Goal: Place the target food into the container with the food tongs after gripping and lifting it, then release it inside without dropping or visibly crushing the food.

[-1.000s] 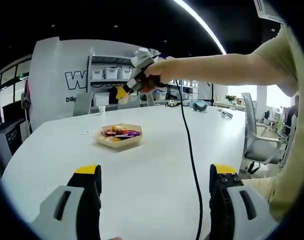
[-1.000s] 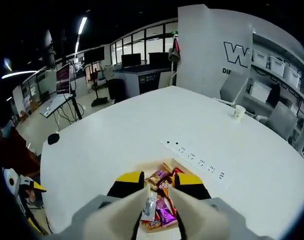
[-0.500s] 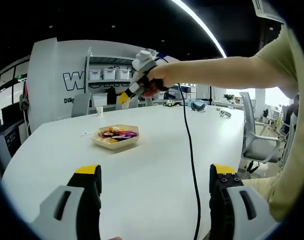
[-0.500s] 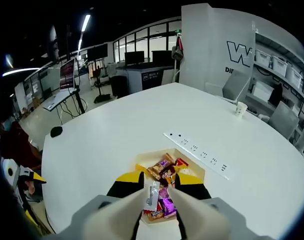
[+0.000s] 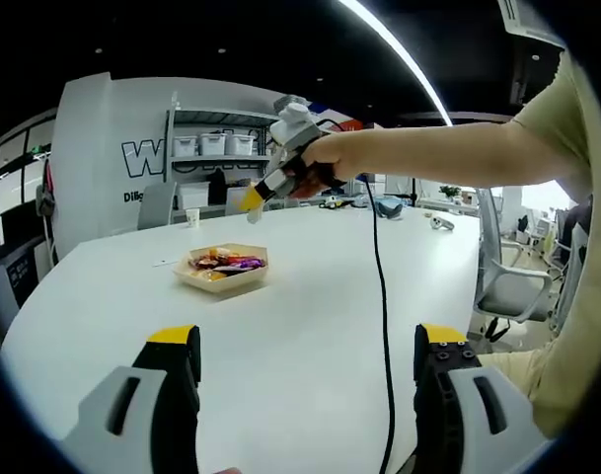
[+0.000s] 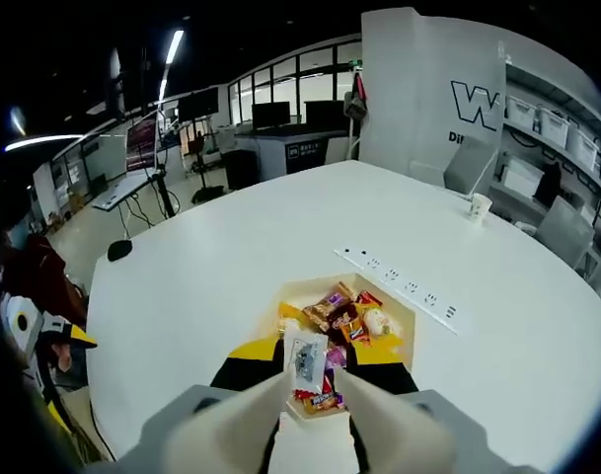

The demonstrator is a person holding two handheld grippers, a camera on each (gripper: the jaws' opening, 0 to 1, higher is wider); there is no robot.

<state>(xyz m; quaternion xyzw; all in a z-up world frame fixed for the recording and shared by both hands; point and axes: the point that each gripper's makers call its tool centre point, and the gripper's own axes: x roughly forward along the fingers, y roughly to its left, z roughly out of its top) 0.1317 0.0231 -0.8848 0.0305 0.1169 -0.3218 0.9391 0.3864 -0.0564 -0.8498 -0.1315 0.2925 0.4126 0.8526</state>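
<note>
Right claw (image 6: 310, 367) clamped on snack packet (image 6: 305, 357) above tray (image 6: 399, 318), left claw (image 5: 305, 341) apart, power strip (image 6: 399, 291) beside.

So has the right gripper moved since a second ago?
Yes. The right gripper, holding a snack packet, has risen above the tray, against the shelving behind.

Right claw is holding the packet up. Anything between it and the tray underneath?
Nothing visible. The right claw holds the white packet above the tray, with open air between them. The power strip lies beside the tray, out of the way.
</note>
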